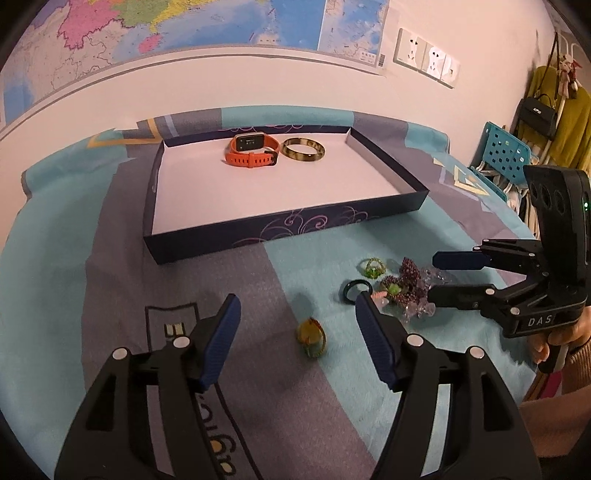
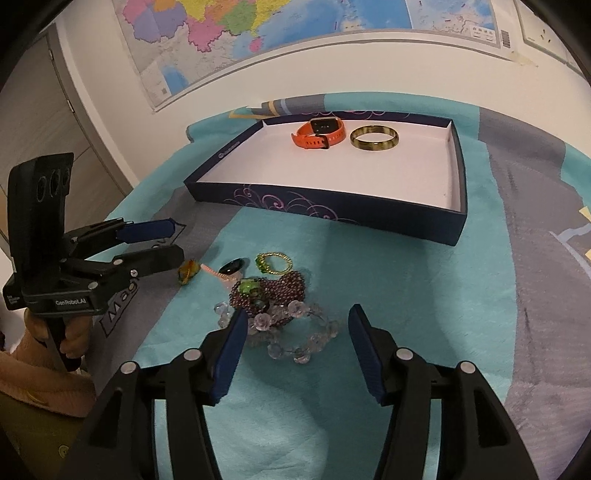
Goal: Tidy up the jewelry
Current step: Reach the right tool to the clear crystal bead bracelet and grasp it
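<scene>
A dark blue box lid (image 1: 280, 229) (image 2: 332, 212) with a white inside holds an orange watch (image 1: 253, 147) (image 2: 319, 133) and a mottled bangle (image 1: 303, 149) (image 2: 373, 138). On the cloth lie an amber ring (image 1: 311, 336) (image 2: 187, 274), a dark ring (image 1: 355, 290) (image 2: 232, 266), a green-stone ring (image 1: 373, 267) (image 2: 275, 263), a purple bead bracelet (image 1: 404, 280) (image 2: 280, 290) and a clear crystal bracelet (image 2: 303, 338). My left gripper (image 1: 297, 315) (image 2: 177, 238) is open, with the amber ring between its fingers. My right gripper (image 2: 295, 325) (image 1: 436, 275) is open over the bracelets.
A teal and grey blanket (image 1: 221, 280) (image 2: 424, 295) covers the surface. A map (image 1: 184, 33) hangs on the wall behind. A blue perforated chair (image 1: 506, 151) and hanging bags (image 1: 539, 110) stand at the right.
</scene>
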`<state>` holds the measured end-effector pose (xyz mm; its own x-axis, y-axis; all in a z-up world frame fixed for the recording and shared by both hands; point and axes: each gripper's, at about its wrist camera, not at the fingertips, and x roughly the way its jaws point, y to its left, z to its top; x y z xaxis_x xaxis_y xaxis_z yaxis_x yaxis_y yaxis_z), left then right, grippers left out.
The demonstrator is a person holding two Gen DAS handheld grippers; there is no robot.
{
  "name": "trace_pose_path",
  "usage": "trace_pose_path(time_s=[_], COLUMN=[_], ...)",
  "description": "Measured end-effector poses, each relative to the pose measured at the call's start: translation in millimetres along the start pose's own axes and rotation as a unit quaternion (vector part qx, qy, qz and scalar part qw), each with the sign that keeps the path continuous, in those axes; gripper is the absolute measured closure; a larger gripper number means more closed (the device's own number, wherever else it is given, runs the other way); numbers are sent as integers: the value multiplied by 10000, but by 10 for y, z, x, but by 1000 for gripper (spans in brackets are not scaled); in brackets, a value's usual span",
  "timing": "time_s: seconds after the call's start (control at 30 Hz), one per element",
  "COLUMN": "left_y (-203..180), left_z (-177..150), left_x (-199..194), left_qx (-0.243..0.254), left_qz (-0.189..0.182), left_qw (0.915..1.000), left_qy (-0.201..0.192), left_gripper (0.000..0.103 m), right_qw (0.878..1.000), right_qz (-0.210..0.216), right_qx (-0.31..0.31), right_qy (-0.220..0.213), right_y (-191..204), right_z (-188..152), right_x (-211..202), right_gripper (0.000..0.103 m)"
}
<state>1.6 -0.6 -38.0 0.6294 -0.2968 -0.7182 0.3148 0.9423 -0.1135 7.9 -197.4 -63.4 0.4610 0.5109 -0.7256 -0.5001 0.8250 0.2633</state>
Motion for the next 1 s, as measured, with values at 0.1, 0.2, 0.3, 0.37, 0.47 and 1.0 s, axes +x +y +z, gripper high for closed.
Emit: trace_pose_path(time_s=[0.1, 0.2, 0.3, 0.37, 0.47, 1.0], left_y=[0, 18, 26, 21, 7, -19], left_z=[-36, -74, -93, -102, -121, -152], left_x=[9, 17, 11, -1, -6, 45], left_qx=[0, -41, -65, -59, -24, 19], left_qz=[9, 10, 8, -1, -38, -100], left_qw=[10000, 9999, 9999, 9999, 9999, 9995], left_qy=[58, 110, 126, 125, 145, 284], left_gripper=[38, 38, 38, 38, 38, 41], right_qw=[9999, 9998, 9999, 9999, 9997, 9962], right_qz=[10, 20, 107, 94, 210, -573], right_qx=[-116, -166, -110, -93, -17, -619], right_qy=[62, 52, -12, -61, -116, 196], right_y=[29, 36, 11, -5, -37, 224], right_z=[-14, -39, -46, -46, -45, -47], right_x=[-4, -44, -105, -155, -256, 73], right_gripper=[73, 88, 102, 102, 102, 82])
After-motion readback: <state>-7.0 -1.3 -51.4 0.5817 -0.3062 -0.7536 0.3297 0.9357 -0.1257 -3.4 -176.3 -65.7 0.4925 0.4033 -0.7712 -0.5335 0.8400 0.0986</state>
